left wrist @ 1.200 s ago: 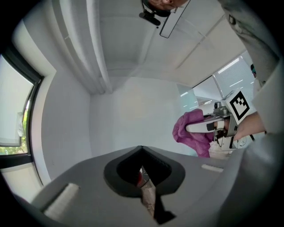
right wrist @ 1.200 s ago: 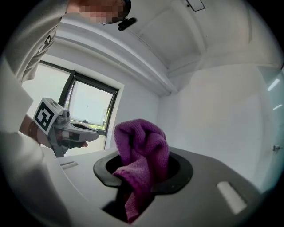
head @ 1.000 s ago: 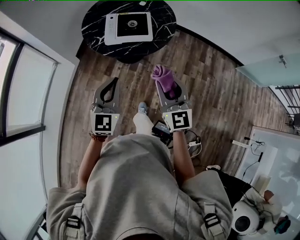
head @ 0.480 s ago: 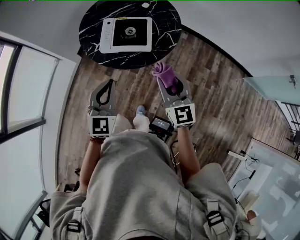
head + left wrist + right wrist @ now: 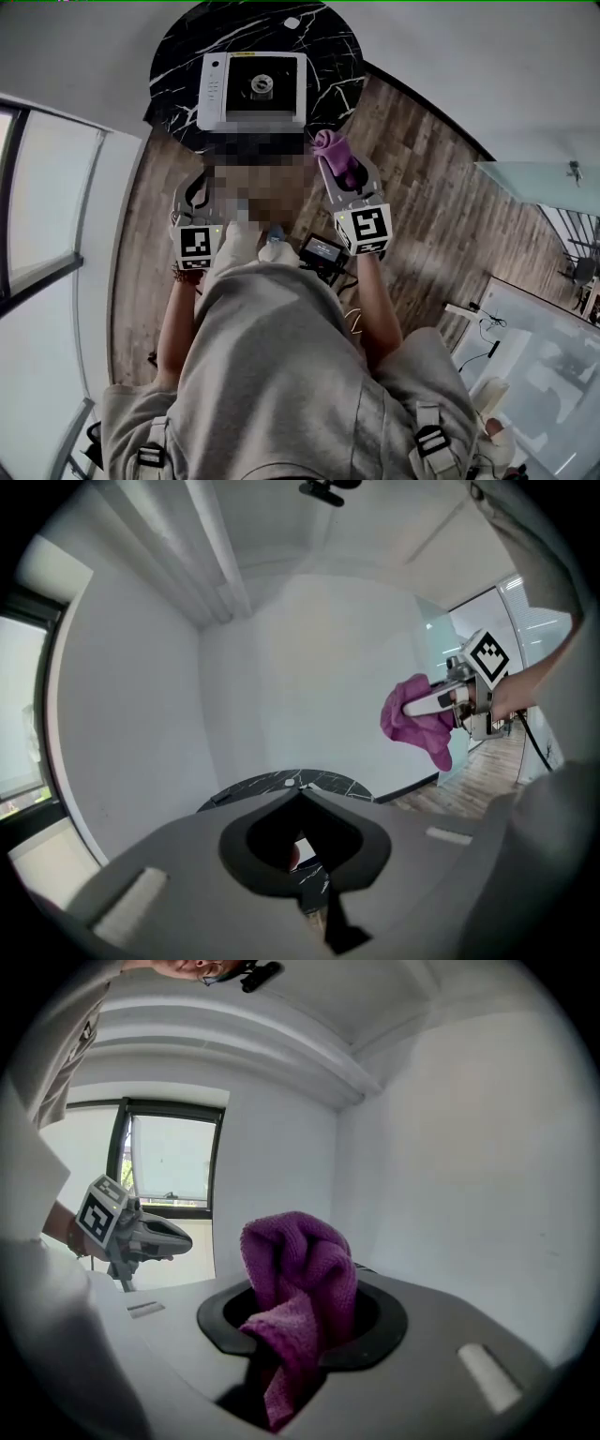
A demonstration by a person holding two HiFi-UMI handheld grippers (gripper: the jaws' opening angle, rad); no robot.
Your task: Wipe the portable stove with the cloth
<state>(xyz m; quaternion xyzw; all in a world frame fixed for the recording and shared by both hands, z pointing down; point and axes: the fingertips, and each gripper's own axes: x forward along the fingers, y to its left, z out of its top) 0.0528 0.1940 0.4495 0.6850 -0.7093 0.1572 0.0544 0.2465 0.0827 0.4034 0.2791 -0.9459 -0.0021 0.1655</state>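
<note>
The white portable stove, with a black top and a round burner, sits on a round black marble table at the top of the head view. My right gripper is shut on a bunched purple cloth and hovers just short of the table's near right edge. In the right gripper view the cloth fills the jaws. My left gripper is shut and empty, level with the right one and left of it. In the left gripper view its shut tips point at the table.
A large window runs along the left wall. Wood floor surrounds the table. A small black device with a cable hangs at the person's waist. Glass furniture stands at the right. White walls rise behind the table.
The person has stepped toward the table. Both grippers have moved forward and nearer its edge, and the right one still holds the cloth. The stove now lies closer in the head view.
</note>
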